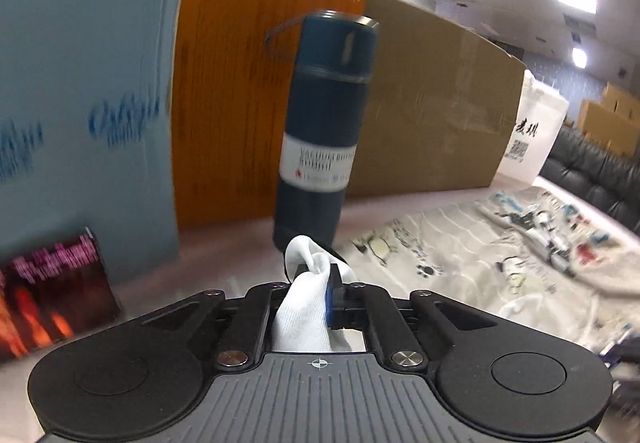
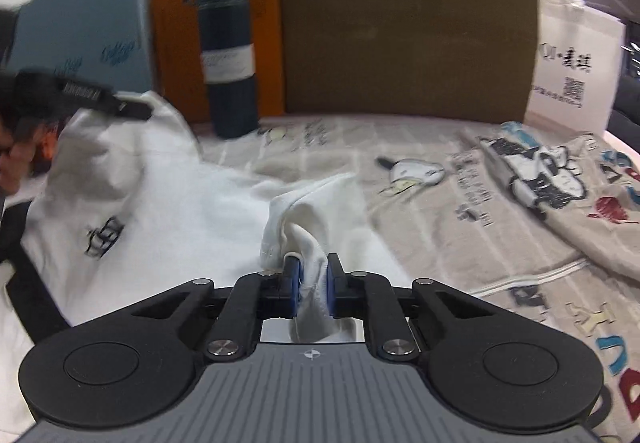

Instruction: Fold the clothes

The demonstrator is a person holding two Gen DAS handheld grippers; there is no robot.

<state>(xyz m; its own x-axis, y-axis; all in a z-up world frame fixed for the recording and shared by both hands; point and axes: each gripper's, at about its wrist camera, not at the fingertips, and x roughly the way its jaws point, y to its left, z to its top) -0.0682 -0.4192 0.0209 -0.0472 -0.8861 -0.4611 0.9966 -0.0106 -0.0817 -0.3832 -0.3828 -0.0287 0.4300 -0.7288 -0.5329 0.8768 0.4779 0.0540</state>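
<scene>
With each gripper pinching a bunch of the white top (image 2: pixel 160 203), held up off the printed cloth (image 2: pixel 460 227). Left (image 1: pixel 320 275) and right (image 2: pixel 312 275) clenched on separate edges, likely to spread it taut. Flask (image 2: pixel 228 51) close behind; easily knocked.

The label text on the dark flask (image 1: pixel 324 131) is too blurred to read. Left of the flask, the blue board (image 1: pixel 84 103) and the dark red book (image 1: pixel 48 299) – both are cut by the edge.
</scene>
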